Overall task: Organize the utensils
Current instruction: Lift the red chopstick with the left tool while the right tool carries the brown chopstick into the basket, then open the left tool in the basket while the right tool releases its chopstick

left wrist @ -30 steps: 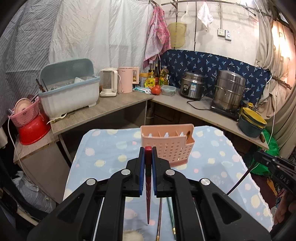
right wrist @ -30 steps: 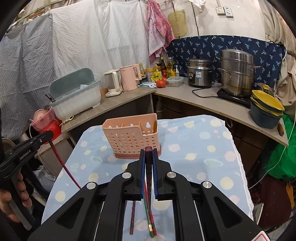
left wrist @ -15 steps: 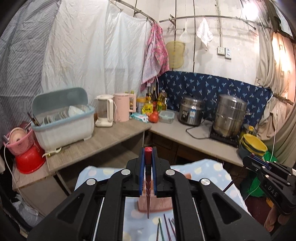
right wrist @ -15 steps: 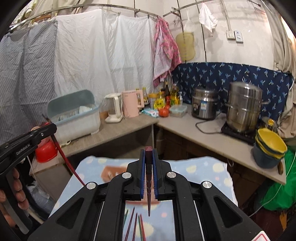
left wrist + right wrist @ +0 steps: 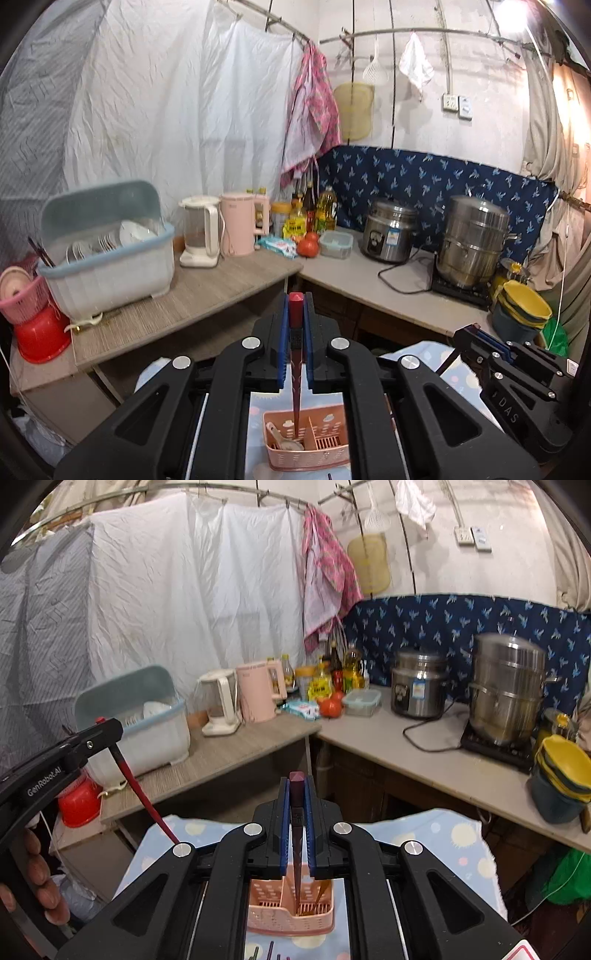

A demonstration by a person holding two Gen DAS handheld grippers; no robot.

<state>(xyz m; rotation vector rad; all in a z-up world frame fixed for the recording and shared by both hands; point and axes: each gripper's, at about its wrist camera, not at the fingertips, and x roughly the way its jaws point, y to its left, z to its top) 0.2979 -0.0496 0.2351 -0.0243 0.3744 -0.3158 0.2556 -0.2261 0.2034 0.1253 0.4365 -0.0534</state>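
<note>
The left gripper [image 5: 295, 314] is clenched on a red chopstick [image 5: 296, 387], pinched between its blue pads [image 5: 283, 354] with the blunt red end poking out above the fingertips and the thin tip hanging down over the left compartment of a pink basket [image 5: 306, 458]. A pale spoon [image 5: 282, 439] lies in that same compartment. The right gripper [image 5: 296, 794] is likewise clamped shut on a dark purple chopstick [image 5: 297, 864], its tip hanging above the middle of the basket as seen from the right wrist. The basket stands on a table covered by a light blue cloth with pale dots [image 5: 443, 834], and the ends of a few more chopsticks [image 5: 271, 947] lie on the cloth just in front of the basket. Each gripper shows at the edge of the other's view, with fingers of the left hand [image 5: 37, 878] wrapped around its handle. Beyond the table a wooden counter [image 5: 207, 291] carries a dish rack [image 5: 110, 258], two kettles and two steel cookers.
</note>
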